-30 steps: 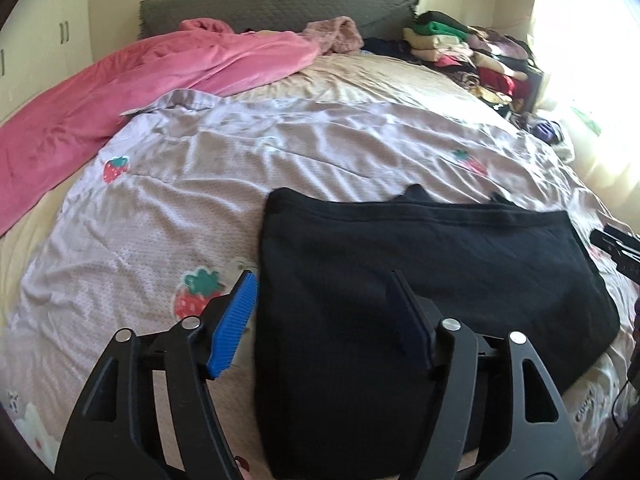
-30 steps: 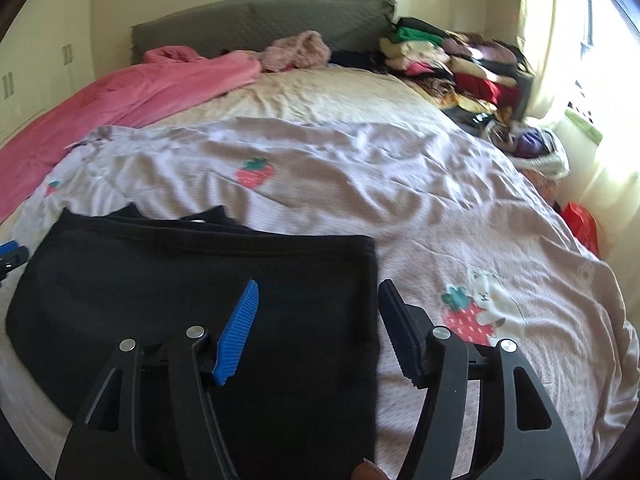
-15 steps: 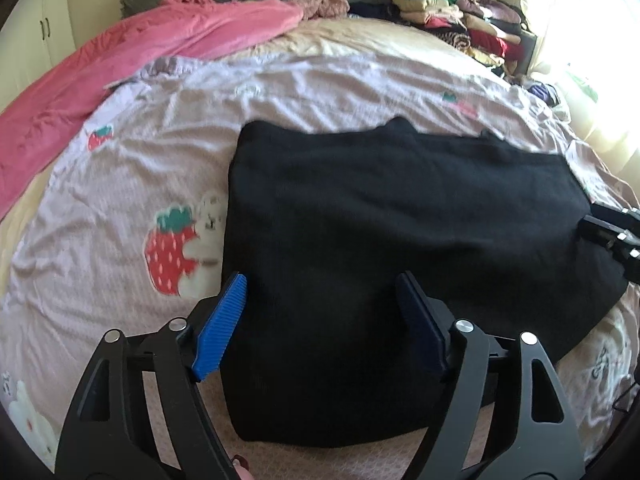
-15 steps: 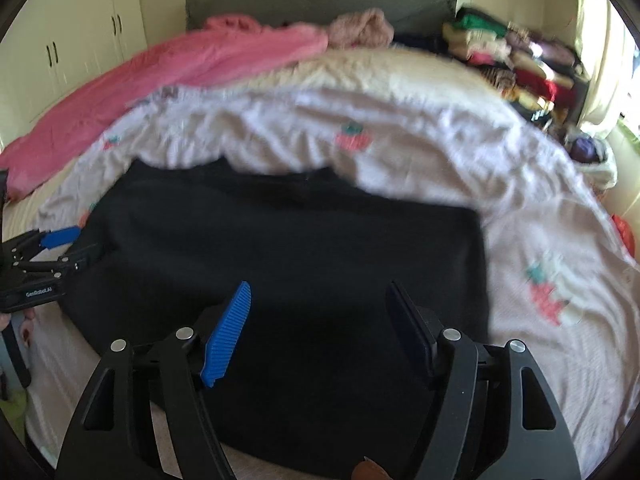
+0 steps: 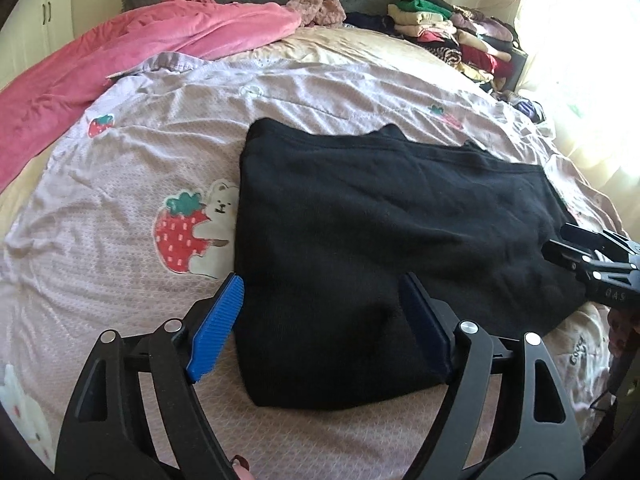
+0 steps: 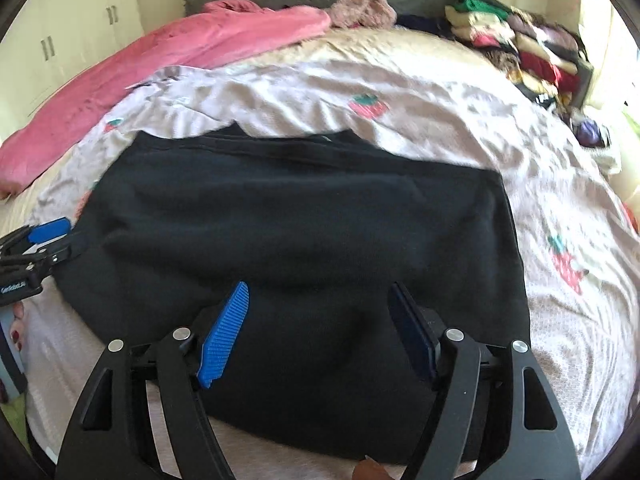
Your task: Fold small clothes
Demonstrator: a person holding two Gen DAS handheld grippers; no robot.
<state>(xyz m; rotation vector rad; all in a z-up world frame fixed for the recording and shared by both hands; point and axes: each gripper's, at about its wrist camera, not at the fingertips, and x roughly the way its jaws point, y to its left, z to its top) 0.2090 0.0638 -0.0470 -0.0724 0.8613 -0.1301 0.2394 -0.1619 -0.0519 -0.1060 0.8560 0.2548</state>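
So the whole scene sits on a big bed [image 5: 360,64] covered with a pale lilac sheet [image 5: 120,240] that has strawberry-and-bear prints. A pink blanket [image 5: 140,52] is bunched along the far left, and a pile of clothes [image 5: 452,36] is stacked at the far right by the window.

The thing that matters is the black garment [image 5: 380,220], lying flat on the sheet toward the near side of the bed. It looks partly folded already, a rough rectangle with its long axis running left to right across the bed and what looks like a waistband or hem along the far edge.

The two grippers split it between them. The left gripper [image 5: 320,312] hovers over the near left corner, jaws spread wide with nothing in them; its left finger hangs just outside the garment's left edge, the right one over the cloth. The right gripper [image 6: 320,320] is also wide apart and empty, sitting over the near edge further toward the right end, both fingers over black fabric. In the left wrist view it pokes in at the garment's right side.

So the cloth lies ahead of and under both grippers, each one nearest its own end. The likely next move is pinching the near edge at both ends and carrying it toward the far edge, but that's a guess. The right view is a bit blurry, so whether anything touches the cloth is hard to tell.
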